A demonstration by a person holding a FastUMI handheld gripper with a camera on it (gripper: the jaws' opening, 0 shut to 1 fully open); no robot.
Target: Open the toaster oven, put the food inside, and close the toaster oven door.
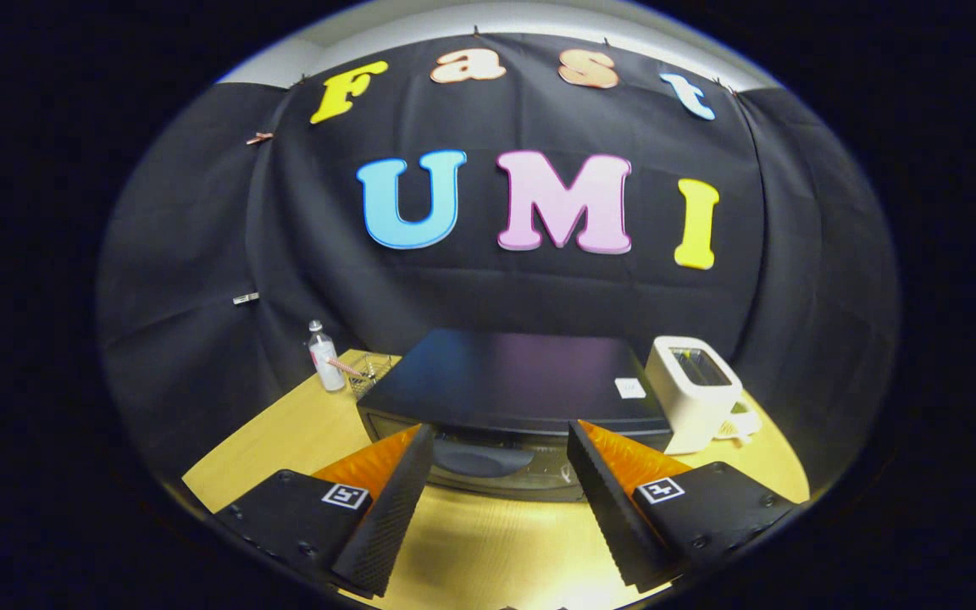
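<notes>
Tongs [501, 474] spread wide, holding nothing, over the bench [488, 542]. Toaster oven [513, 390] sits just ahead, door shut with its handle [484, 460] between the fingertips. Fits pre-open or just-closed. Can't spot the food. White toaster [695, 390] at its right, bottle [325, 356] at left.

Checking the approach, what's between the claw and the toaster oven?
Only bare wooden table; the open claw sits just before the toaster oven, gripper view.

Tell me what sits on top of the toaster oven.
A small white label lies on the toaster oven top, near the white toaster. The open hand-held gripper partly covers the door, so the inside stays hidden.
</notes>
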